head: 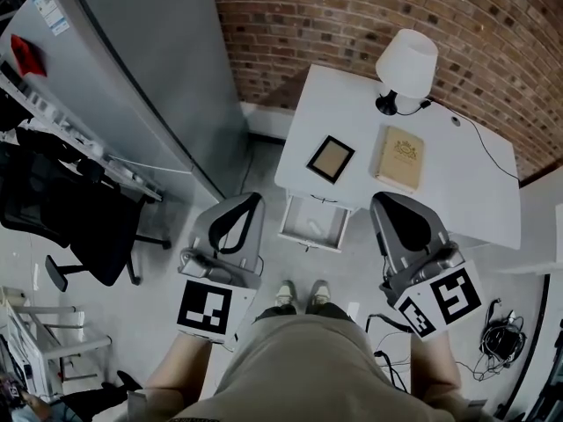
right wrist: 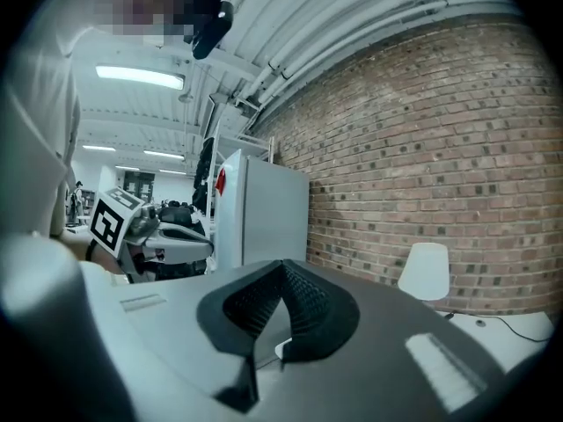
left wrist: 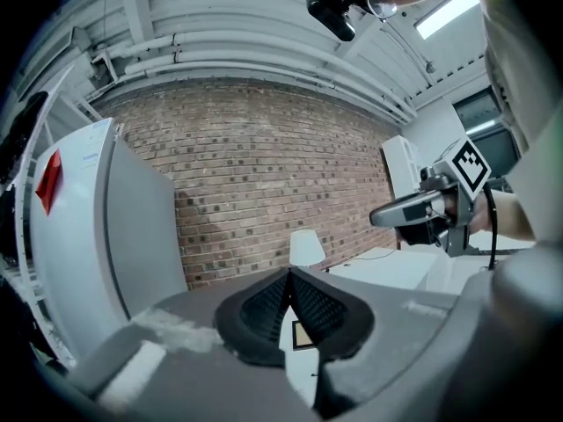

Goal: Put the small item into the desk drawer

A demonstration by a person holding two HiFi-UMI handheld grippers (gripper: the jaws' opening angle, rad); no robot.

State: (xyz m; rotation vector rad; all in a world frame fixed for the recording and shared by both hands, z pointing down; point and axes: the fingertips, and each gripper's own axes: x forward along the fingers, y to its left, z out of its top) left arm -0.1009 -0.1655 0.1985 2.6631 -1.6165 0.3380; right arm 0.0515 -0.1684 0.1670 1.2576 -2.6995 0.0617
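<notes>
The white desk (head: 457,178) stands against the brick wall, and its drawer (head: 314,221) is pulled open below the front edge. A faint pale shape lies on the drawer's floor; I cannot tell what it is. My left gripper (head: 253,199) hangs left of the drawer, shut and empty. In its own view the jaws (left wrist: 288,275) meet at the tip. My right gripper (head: 382,200) hangs to the drawer's right below the desk's front edge, also shut with nothing in it (right wrist: 281,266). No small item shows in either grip.
On the desk are a white lamp (head: 405,64), a tan book (head: 400,156) and a dark picture frame (head: 331,158). A grey fridge (head: 132,77) stands to the left, with a black office chair (head: 79,227) beside it. Cables (head: 501,332) lie on the floor at right.
</notes>
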